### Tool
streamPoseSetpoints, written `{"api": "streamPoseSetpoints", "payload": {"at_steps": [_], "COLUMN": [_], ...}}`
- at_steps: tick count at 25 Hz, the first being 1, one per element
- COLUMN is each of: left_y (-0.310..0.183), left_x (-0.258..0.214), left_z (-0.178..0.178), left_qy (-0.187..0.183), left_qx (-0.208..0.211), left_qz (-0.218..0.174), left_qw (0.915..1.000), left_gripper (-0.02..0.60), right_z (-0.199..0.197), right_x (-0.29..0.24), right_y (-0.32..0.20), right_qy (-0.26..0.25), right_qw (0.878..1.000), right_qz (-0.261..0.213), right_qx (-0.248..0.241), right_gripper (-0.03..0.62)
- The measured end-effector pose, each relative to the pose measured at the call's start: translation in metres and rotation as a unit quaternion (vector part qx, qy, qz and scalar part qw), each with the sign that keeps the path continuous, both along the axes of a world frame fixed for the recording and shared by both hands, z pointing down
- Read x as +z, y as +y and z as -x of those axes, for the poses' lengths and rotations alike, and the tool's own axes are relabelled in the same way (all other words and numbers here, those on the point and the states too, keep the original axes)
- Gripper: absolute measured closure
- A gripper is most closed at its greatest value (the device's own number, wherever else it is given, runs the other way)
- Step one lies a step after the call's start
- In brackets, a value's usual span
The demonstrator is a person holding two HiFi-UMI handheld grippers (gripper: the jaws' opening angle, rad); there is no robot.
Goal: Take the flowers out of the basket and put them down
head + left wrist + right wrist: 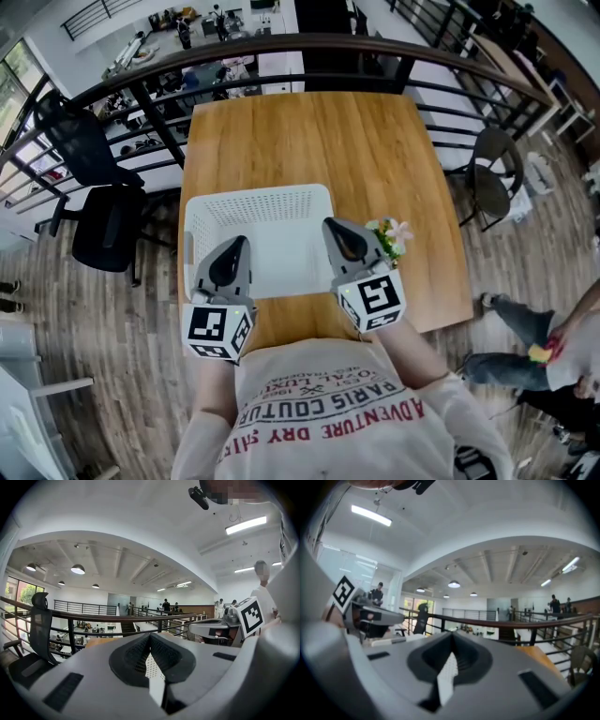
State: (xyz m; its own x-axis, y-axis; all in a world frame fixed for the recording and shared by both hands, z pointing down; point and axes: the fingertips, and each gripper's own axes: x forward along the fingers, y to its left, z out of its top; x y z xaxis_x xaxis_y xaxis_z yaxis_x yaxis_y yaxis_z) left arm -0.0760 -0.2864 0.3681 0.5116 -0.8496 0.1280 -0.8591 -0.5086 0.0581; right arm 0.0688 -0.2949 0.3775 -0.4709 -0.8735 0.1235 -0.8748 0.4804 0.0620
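The white perforated basket stands on the near half of the wooden table and looks empty inside. A small bunch of flowers, pink and white with green leaves, lies on the table just right of the basket, partly hidden behind my right gripper. My left gripper hovers over the basket's near left part, jaws shut with nothing between them. My right gripper hangs over the basket's near right edge, also shut and empty. Both gripper views look level across the room past the shut tips of the left gripper and the right gripper.
A dark railing curves round the table's far side. A black office chair stands at the left and a round-backed chair at the right. Someone sits on the floor at the lower right.
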Motion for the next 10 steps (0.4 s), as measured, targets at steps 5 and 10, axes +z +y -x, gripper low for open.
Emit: {"api": "streamPoseSetpoints", "payload": {"at_steps": [5, 10], "left_y": [0.0042, 0.0058], "left_x": [0.0069, 0.0069], "left_z": [0.0014, -0.0028], "left_qy": [-0.002, 0.0], "left_qx": [0.0, -0.001], "left_qz": [0.0, 0.0], "left_qw": [1.0, 1.0], "left_gripper": [0.555, 0.554], "right_z": [0.0025, -0.0017], "right_x": [0.0099, 0.0064], "right_y": [0.0035, 0.0029], "right_qy": [0.002, 0.001], "right_qw": [1.0, 1.0], "right_qz": [0.004, -0.002], "right_qx": [0.001, 0.002], "right_gripper": [0.566, 0.566]}}
